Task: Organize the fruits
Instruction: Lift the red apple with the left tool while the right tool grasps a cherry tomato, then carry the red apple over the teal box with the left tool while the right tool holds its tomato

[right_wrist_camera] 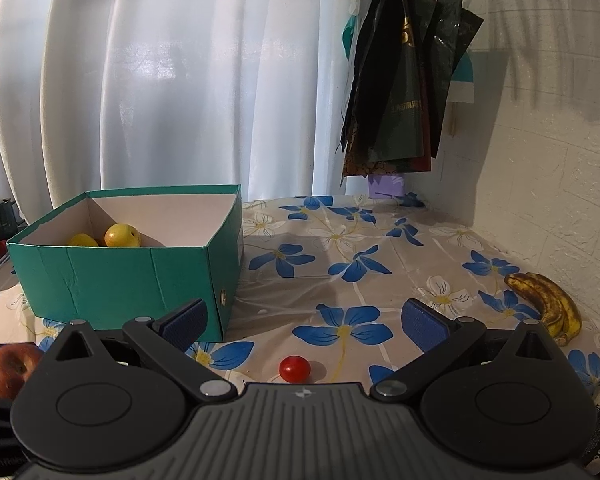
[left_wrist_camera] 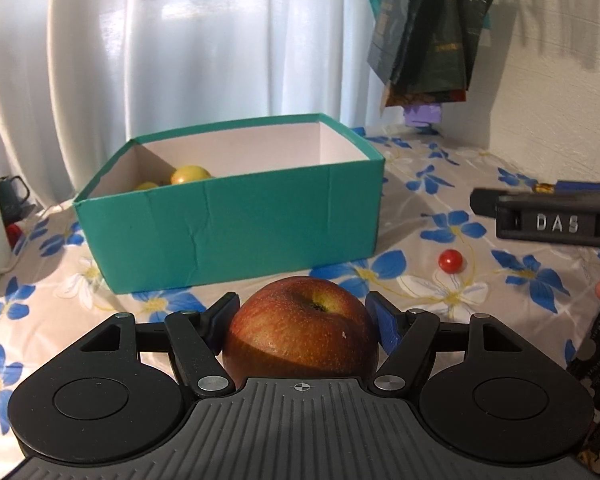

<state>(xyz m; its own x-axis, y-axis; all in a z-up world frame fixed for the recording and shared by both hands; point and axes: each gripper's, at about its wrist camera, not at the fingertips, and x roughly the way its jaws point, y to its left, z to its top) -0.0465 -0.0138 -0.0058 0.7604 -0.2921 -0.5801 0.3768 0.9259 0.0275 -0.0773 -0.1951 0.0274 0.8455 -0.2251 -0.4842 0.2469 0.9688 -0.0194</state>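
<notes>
My left gripper (left_wrist_camera: 302, 312) is shut on a red apple (left_wrist_camera: 300, 328), held just in front of the teal box (left_wrist_camera: 236, 224); the apple also shows at the left edge of the right wrist view (right_wrist_camera: 8, 368). The box (right_wrist_camera: 120, 280) holds two yellow fruits (right_wrist_camera: 122, 236). My right gripper (right_wrist_camera: 304, 320) is open and empty, above a small red cherry tomato (right_wrist_camera: 295, 369), which also shows in the left wrist view (left_wrist_camera: 450, 260). A spotted banana bunch (right_wrist_camera: 548, 300) lies at the right by the wall.
A floral cloth (right_wrist_camera: 340, 264) covers the table. White curtains hang behind. Dark bags (right_wrist_camera: 404, 80) hang at the back right by a white wall. A dark mug (left_wrist_camera: 12, 196) and a white object stand at the far left.
</notes>
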